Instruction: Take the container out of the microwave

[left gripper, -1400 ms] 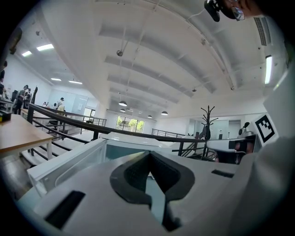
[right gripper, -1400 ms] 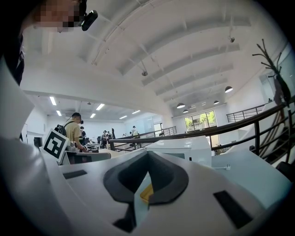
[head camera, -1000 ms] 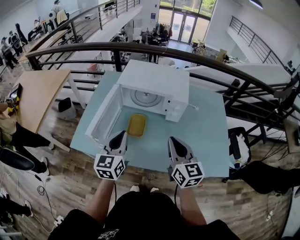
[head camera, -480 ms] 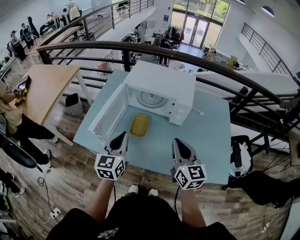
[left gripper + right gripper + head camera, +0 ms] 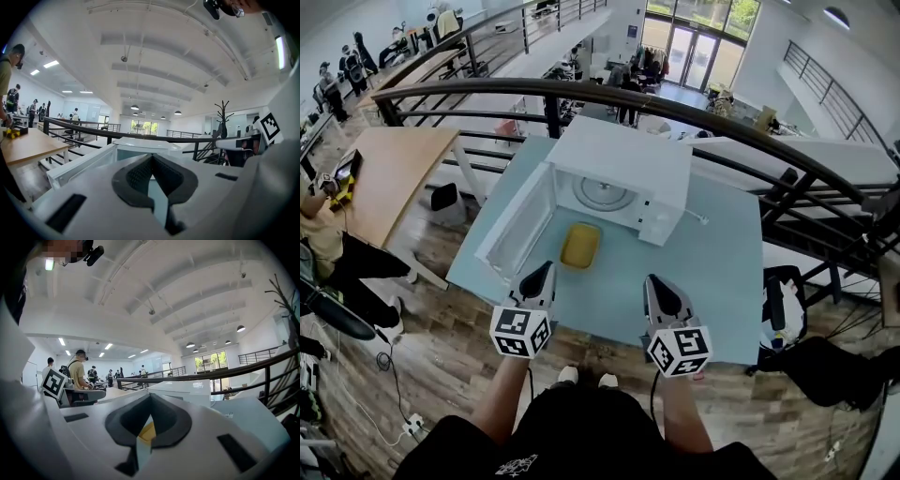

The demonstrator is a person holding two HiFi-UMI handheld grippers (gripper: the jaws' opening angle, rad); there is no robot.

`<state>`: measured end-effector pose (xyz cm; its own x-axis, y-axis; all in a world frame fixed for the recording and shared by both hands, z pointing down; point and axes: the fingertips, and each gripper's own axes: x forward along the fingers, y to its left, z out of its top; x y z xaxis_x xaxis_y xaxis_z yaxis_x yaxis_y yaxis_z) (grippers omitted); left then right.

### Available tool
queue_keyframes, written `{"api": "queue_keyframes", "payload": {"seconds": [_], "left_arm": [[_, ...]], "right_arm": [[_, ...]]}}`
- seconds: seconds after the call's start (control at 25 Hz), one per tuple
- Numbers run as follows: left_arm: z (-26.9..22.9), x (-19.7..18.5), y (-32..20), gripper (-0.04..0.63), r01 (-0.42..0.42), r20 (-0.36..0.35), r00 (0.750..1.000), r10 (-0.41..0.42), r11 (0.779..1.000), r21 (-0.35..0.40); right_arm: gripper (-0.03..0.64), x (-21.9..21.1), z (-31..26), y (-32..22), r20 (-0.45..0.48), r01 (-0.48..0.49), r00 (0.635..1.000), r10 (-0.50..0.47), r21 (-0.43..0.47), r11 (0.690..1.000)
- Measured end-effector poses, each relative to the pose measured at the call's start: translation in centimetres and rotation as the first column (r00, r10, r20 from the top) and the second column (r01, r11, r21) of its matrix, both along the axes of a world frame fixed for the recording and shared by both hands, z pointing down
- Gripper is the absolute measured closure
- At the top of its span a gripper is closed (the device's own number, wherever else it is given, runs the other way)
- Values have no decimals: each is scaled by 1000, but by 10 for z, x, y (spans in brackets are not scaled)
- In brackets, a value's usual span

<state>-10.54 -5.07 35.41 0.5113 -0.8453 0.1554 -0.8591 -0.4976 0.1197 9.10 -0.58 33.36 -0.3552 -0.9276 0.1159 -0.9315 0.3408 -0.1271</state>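
**Yellow container out on the surface, both grippers closed on nothing**

In the head view the white microwave point(image 5: 623, 167) stands at the upper middle of the frame on a light blue surface point(image 5: 722, 272). Its door point(image 5: 517, 230) is swung wide open toward the left of the frame. Inside the open cavity the round glass turntable point(image 5: 602, 195) lies bare.

The yellow container point(image 5: 580, 246) lies flat on the surface just in front of the cavity, outside the microwave, to the right of the open door. It sits near the centre of the frame, slightly left.

The left gripper point(image 5: 546, 270) is at the lower left of centre and the right gripper point(image 5: 651, 281) at the lower right of centre. Both are held over the near edge of the surface and point up the frame toward the microwave. Neither touches the container, which lies apart from them, closer to the left gripper's tip.

In the left gripper view the jaws meet at their tips with nothing between them, and the microwave shows beyond. In the right gripper view the jaws are likewise together and hold nothing. A patch of the yellow container shows through the gap behind their tips.

A dark curved railing point(image 5: 675, 108) runs across the upper frame behind the microwave, and a wooden desk point(image 5: 384, 178) stands at the left edge.
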Motion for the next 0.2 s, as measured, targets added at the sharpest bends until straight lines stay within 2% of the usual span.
{"api": "queue_keyframes", "payload": {"seconds": [0.2], "left_arm": [[2,0,-4,588,3,-1,1000,-3,1000,-7]], "right_arm": [[611,1,0,-1,-4,-8,1000,8,0,1000]]}}
